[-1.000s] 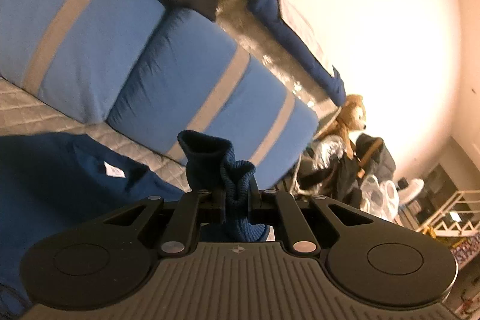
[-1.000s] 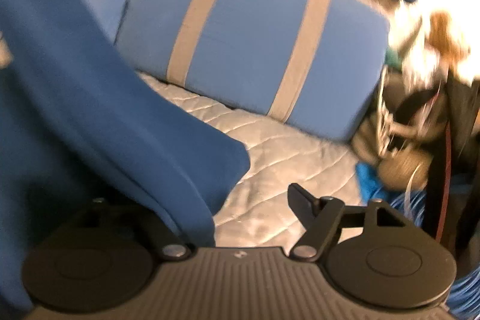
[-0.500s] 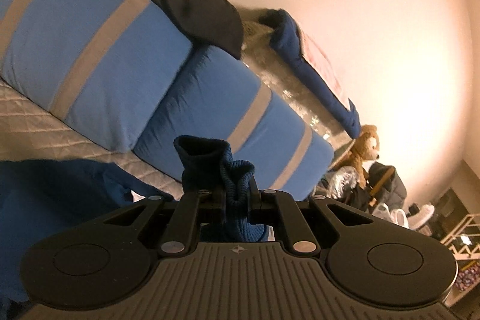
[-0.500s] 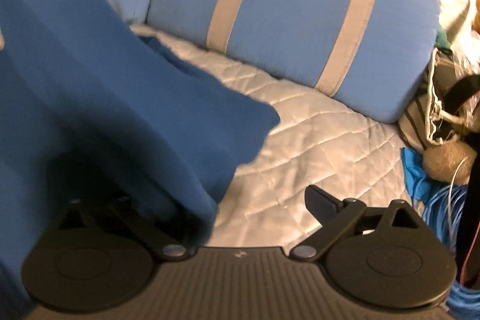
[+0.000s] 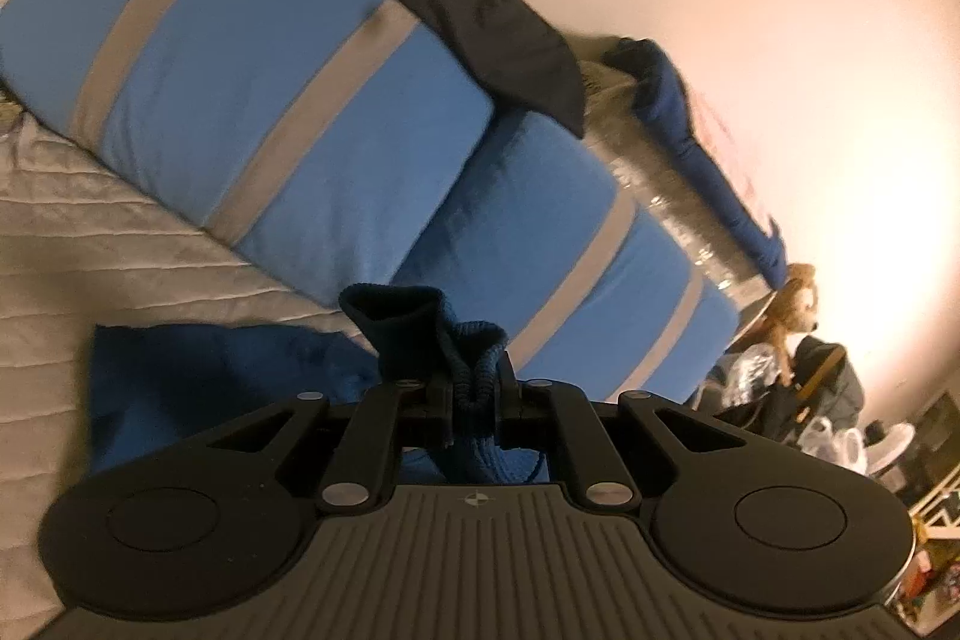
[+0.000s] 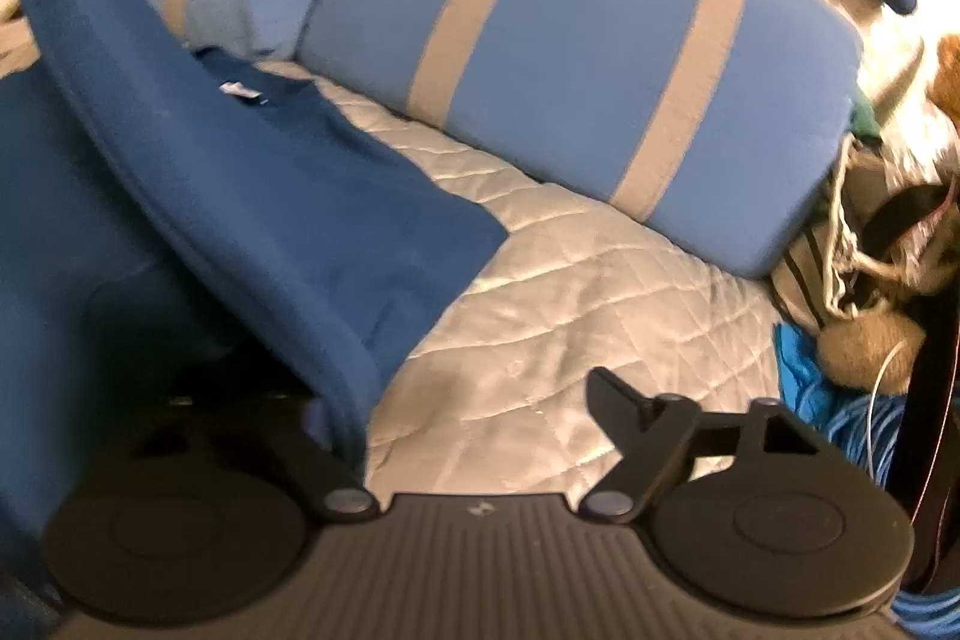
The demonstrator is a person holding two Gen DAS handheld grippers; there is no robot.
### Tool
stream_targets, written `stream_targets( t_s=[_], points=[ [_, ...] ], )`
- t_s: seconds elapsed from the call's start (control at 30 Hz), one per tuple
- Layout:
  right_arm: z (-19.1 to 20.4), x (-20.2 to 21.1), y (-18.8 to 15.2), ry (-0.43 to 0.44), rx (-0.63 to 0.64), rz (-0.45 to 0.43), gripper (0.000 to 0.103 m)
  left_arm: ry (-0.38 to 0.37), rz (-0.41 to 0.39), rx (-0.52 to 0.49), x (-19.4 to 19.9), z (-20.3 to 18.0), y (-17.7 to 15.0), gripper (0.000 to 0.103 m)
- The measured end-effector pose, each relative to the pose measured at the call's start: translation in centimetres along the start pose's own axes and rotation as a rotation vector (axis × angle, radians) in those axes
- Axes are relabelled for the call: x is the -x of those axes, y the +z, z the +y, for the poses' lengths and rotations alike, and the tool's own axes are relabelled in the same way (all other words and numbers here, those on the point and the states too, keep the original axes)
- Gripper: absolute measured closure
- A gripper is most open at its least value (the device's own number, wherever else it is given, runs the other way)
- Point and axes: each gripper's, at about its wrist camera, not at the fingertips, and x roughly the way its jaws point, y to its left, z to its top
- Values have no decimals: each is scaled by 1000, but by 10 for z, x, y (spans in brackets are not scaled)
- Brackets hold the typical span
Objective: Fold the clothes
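Observation:
A dark blue garment (image 5: 198, 376) lies on the quilted bed cover (image 5: 90, 244). My left gripper (image 5: 474, 388) is shut on the garment's ribbed cuff (image 5: 420, 328), which sticks up between the fingers. In the right wrist view the same garment (image 6: 270, 196) spreads over the left half, a white label (image 6: 240, 91) showing near its far edge. A thick fold of it drapes over the left finger of my right gripper (image 6: 474, 400), hiding it. The right fingertip (image 6: 612, 394) stands bare and far apart from it, nothing gripped.
Two blue pillows with grey stripes (image 5: 240, 70) (image 6: 600, 58) lean along the far side of the bed. A black cloth (image 5: 480, 10) lies over them. A stuffed bear (image 5: 792, 298), bags (image 6: 870, 250) and a blue cable coil (image 6: 840, 412) crowd the right end.
My left gripper has swung left with the cuff still held; the garment beneath looks smaller and flatter. In the right view the draped fold has slid left, uncovering more quilt.

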Motion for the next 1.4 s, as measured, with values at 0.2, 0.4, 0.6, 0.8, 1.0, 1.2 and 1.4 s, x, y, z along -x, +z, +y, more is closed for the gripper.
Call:
stream_targets(
  t_s=[0.2, 0.4, 0.6, 0.8, 1.0, 1.2, 1.4],
  points=[
    [25, 8, -4, 9, 111, -34, 47, 96, 82, -72, 3, 37, -18, 92],
    [37, 13, -6, 5, 153, -53, 47, 158, 183, -137, 5, 75, -48, 92],
    [35, 11, -9, 20, 110, -46, 46, 203, 269, -302, 4, 95, -91, 91],
    [30, 10, -11, 34, 80, -21, 35, 240, 302, -426, 2, 98, -119, 91],
    [25, 9, -15, 60, 60, 8, 27, 259, 321, -451, 5, 101, -130, 90],
    [18, 5, -20, 37, 24, 36, 21, 296, 326, -493, 5, 98, -139, 81],
    [18, 15, -20, 76, 32, 41, 17, 370, 259, -488, 27, 97, -144, 56]
  ],
)
